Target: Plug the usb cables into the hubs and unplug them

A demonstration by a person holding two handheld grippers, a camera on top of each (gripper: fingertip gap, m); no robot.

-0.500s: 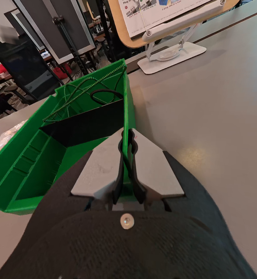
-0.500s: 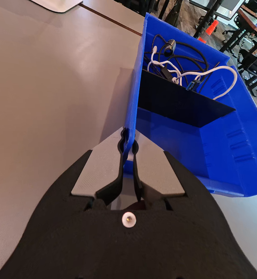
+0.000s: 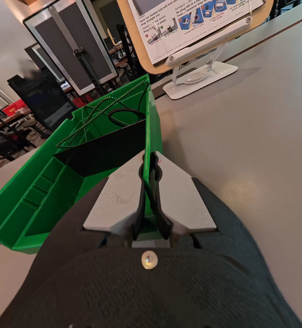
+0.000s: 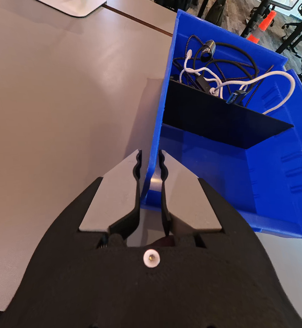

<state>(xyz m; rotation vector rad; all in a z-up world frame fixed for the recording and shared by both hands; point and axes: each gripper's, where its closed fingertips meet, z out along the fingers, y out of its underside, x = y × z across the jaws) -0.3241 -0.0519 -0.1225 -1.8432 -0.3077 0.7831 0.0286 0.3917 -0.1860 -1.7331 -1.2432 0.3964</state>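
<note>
Left gripper [image 3: 148, 157] fingers clamped on right side wall of green bin [image 3: 40, 191], gripping rim near its front corner. Green-black braided cable [image 3: 100, 113] and black cable [image 3: 122, 113] lie in bin's rear compartment, behind black divider [image 3: 104, 150].

Right gripper [image 4: 150, 154] fingers parted, straddling left wall of blue bin [image 4: 274, 177], not pinching it. White cable [image 4: 263, 78], black cable [image 4: 242, 53], dark braided cable [image 4: 185, 44] tangled behind black divider panel [image 4: 217, 122]. Both bins rest on grey bench [image 4: 58, 97].
</note>
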